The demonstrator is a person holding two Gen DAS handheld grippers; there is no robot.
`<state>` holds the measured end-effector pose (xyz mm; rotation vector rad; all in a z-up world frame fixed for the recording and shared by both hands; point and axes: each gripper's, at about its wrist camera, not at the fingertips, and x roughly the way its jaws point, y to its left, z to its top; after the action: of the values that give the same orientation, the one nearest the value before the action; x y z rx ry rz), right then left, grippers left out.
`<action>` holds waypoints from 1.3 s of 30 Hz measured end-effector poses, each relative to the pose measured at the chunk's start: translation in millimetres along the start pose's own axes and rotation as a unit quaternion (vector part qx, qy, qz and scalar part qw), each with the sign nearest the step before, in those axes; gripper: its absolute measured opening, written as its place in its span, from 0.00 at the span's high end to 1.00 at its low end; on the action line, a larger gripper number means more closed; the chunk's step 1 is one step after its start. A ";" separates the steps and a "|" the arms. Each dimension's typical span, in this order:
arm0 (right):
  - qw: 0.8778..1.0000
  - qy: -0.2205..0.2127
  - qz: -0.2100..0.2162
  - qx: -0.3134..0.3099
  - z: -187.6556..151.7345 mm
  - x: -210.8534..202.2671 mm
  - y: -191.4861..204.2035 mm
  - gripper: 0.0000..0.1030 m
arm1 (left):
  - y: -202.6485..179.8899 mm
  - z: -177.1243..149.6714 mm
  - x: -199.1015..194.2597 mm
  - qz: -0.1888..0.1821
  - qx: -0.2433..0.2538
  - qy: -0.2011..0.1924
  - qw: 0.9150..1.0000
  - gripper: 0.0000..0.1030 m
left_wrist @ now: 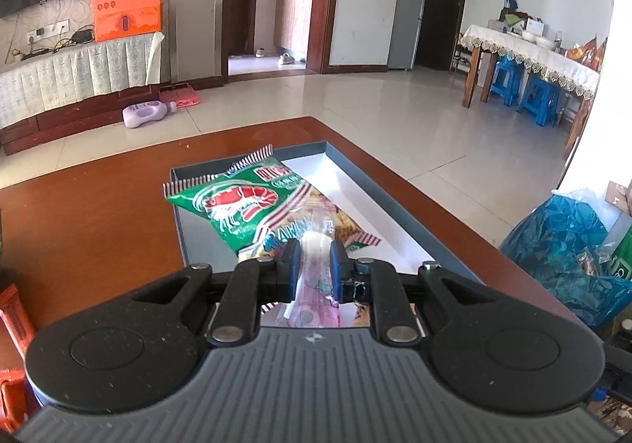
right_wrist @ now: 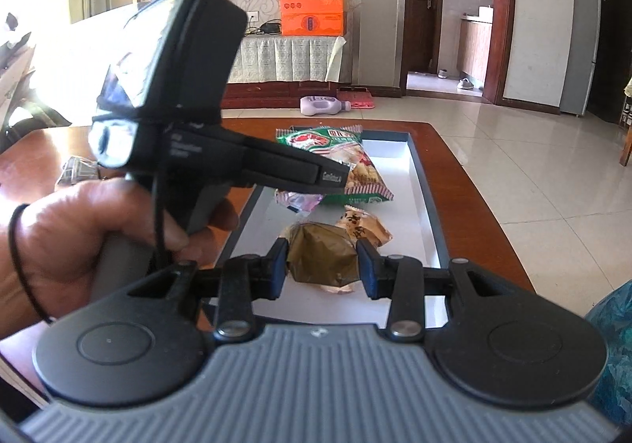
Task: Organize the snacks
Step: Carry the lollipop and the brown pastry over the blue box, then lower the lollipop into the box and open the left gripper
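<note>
Sunlit worktop carried a tray already holding the green shrimp-cracker bag. Left tongs clamped a pink packet over it; right tongs gripped a brown-wrapped snack. Both still needed placing.

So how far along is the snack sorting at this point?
Partly done. The green shrimp-cracker bag and an orange-printed packet already lie in the tray. In hand: the left gripper is shut on a pink wrapped snack over the tray, and the right gripper clamps a brown wrapped snack. Left: both need setting down; a silvery packet lies outside on the table.
</note>
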<state>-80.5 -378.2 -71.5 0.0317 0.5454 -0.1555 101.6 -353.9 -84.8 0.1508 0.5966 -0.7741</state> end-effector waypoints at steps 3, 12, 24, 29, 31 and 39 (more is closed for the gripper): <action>1.000 0.003 -0.002 0.005 0.1 -0.1 0.4 0.61 | 0.0 1.5 11.4 0.013 0.000 0.008 1.000 0.81; 1.000 0.009 0.001 0.005 -0.2 1.1 4.7 0.61 | 0.8 1.5 24.9 0.022 -0.002 0.015 1.000 0.81; 1.000 0.005 -0.007 0.015 2.6 0.0 -1.8 0.61 | -3.3 -4.7 9.3 0.023 0.027 0.002 0.999 0.79; 1.000 0.002 -0.015 0.025 0.9 -1.9 -4.3 0.61 | -0.4 -9.8 0.4 0.024 0.037 -0.003 0.999 0.78; 0.999 -0.001 -0.019 0.032 0.6 -1.9 -6.9 0.61 | 1.0 -12.7 -3.3 0.025 0.036 -0.002 0.999 0.78; 0.998 -0.005 -0.015 0.062 0.9 3.5 -12.7 0.61 | 6.4 -21.2 -18.8 0.021 0.035 -0.005 0.999 0.76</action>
<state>-79.1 -391.3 -72.4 0.1432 0.5259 -0.2186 86.0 -330.6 -92.4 0.2226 0.5556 -0.7556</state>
